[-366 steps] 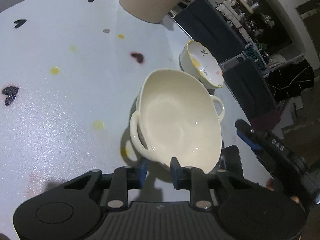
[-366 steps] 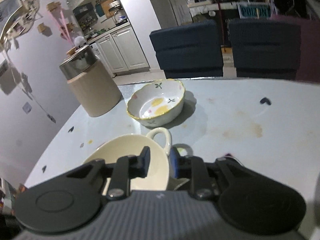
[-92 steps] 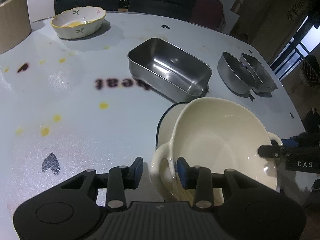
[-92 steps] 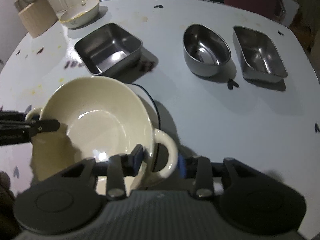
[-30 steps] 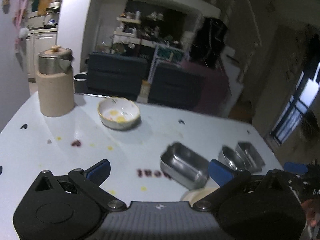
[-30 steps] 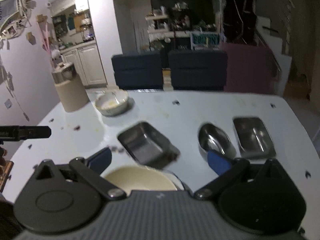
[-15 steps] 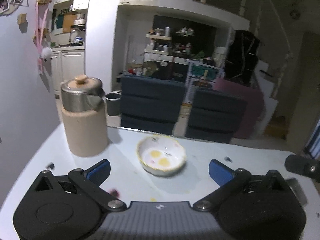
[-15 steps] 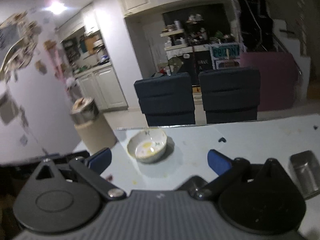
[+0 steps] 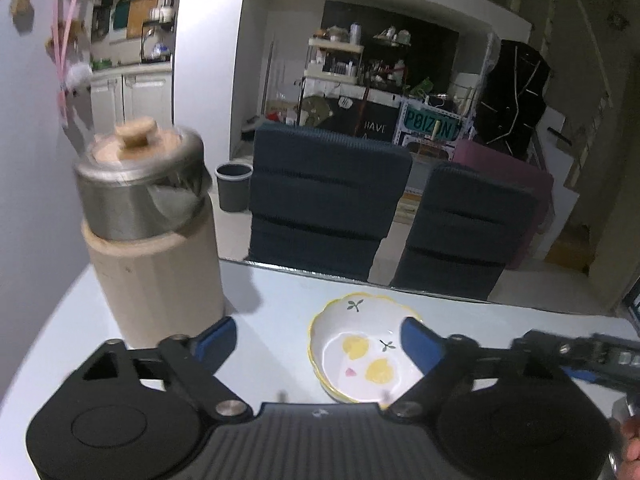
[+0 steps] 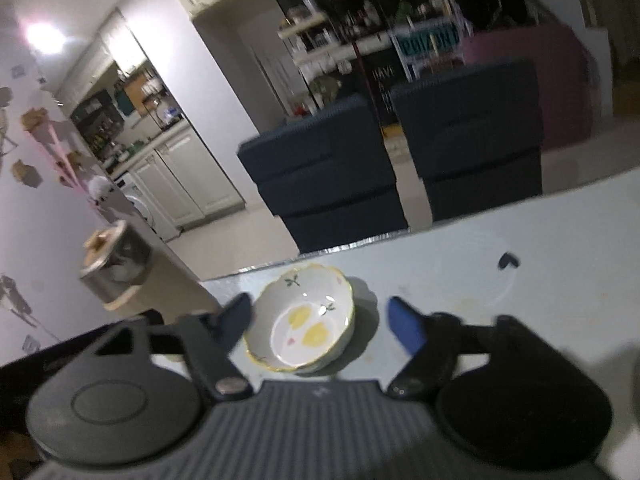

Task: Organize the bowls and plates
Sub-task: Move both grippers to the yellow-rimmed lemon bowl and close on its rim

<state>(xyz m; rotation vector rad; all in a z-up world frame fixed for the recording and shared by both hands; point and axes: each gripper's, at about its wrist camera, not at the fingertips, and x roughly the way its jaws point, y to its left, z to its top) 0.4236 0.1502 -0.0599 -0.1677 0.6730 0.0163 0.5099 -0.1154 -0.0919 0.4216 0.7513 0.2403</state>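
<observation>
A small white bowl [image 9: 360, 356] with a wavy yellow rim and yellow flowers sits on the pale table [image 9: 280, 292], near its far edge. My left gripper [image 9: 316, 340] hovers just short of it, jaws closing; the bowl shows between the blue fingertips, nearer the right-hand one, untouched. In the right wrist view the same bowl [image 10: 304, 324] lies between the fingertips of my right gripper [image 10: 320, 322], whose jaws are also closing without touching it. A dark finger [image 9: 580, 354] of the right gripper reaches in from the right edge of the left wrist view.
A tall beige canister [image 9: 152, 240] with a steel lid stands left of the bowl, and shows again as the canister [image 10: 120, 272] in the right wrist view. Two dark blue chairs [image 9: 328, 200] stand behind the table's far edge. A black heart mark [image 10: 508, 260] lies to the right.
Both grippers have swung toward the flowered bowl, which now looks larger and sits between their fingertips. Their jaws stand narrower. The steel pans have left both views.
</observation>
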